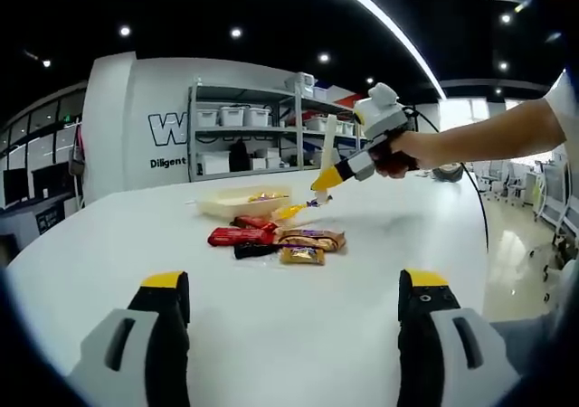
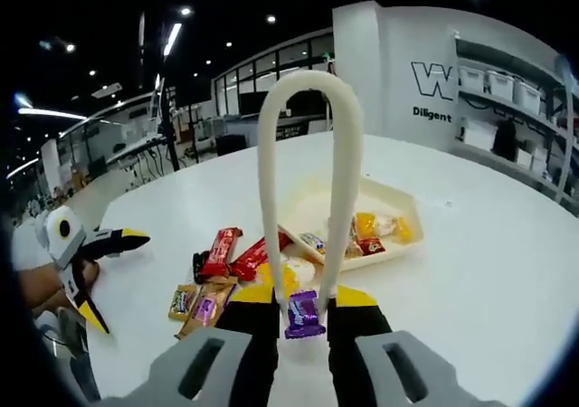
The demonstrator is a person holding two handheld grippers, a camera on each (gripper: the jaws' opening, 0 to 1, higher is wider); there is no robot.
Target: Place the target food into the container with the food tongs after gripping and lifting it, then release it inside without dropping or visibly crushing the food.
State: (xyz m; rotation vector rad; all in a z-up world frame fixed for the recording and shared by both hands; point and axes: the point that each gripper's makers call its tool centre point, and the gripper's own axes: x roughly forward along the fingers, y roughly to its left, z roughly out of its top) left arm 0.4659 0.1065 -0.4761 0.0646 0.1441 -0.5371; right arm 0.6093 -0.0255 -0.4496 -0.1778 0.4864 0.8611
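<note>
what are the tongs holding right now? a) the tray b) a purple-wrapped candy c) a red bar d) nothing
b) In the right gripper view the tongs, clamped in the right gripper, pinch a small purple candy at their tips, with the tray beyond on the table and the red bars lying loose beside it.

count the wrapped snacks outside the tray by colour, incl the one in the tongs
red wrappers: 2
black wrapper: 1
gold-brown wrappers: 2
purple snack, held in the tongs: 1
total: 6
</note>
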